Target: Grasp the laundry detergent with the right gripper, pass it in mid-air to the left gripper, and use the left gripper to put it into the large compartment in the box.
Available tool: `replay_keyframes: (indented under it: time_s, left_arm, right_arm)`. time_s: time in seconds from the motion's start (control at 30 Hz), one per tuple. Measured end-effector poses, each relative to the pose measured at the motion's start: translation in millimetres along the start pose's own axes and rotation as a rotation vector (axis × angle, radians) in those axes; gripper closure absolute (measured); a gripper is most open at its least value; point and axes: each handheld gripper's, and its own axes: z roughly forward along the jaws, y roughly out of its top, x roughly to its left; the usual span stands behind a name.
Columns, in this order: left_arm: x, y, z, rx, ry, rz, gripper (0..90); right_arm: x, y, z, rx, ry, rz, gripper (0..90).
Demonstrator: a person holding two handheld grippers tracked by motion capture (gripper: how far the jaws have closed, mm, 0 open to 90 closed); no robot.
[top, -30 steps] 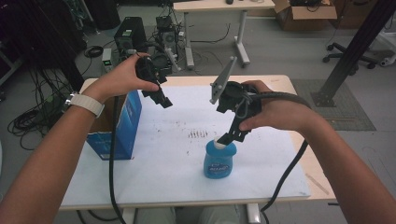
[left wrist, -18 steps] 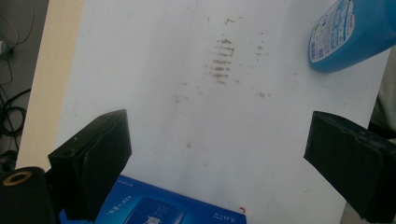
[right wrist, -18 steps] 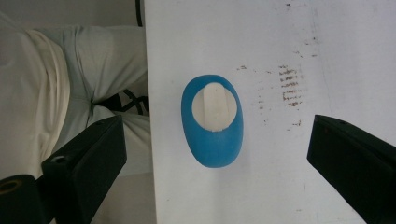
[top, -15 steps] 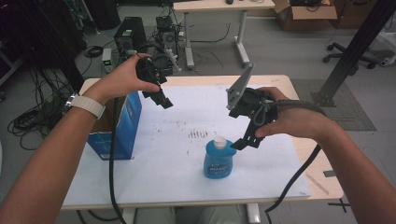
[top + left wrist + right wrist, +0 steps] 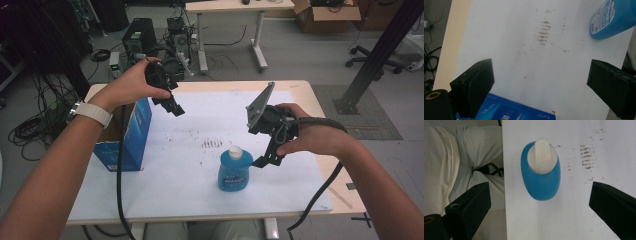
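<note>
Right gripper (image 5: 266, 159) hangs just beside the bottle (image 5: 235, 170), above the table, and I read its matte black jaws as spread wide, holding nothing. From its own camera I look straight down on the bottle: an oval blue plastic body with a smooth white cap (image 5: 542, 156), upright near the front edge of the white sheet (image 5: 210, 165). Left gripper (image 5: 174, 106) is held above the glossy blue carton (image 5: 131, 136), jaws likewise wide apart. Brown smudges (image 5: 212, 143) mark the sheet.
</note>
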Motion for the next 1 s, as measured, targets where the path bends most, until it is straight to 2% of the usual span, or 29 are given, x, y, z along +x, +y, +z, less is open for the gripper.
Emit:
replay_keyframes:
  time_s: [0.33, 0.53, 0.77, 1.0]
  left_arm:
    - [0.9, 0.8, 2.4, 0.004, 0.004, -0.002, 7.5]
    - [1.0, 0.2, 5.2, 0.003, 0.0, -0.006, 7.6]
    - [1.8, -0.6, 9.6, 0.008, -0.007, -0.006, 7.6]
    - [3.4, -1.0, 10.4, 0.008, -0.01, -0.009, 7.7]
  right_arm:
    - [-5.7, -11.0, 11.4, -0.006, 0.007, -0.003, 4.1]
    - [-7.5, -18.9, 20.1, -0.005, 0.012, 0.01, 4.1]
    - [-11.7, -27.9, 28.2, -0.032, 0.01, 0.019, 3.9]
    - [-14.6, -35.5, 37.6, -0.026, 0.018, 0.03, 3.8]
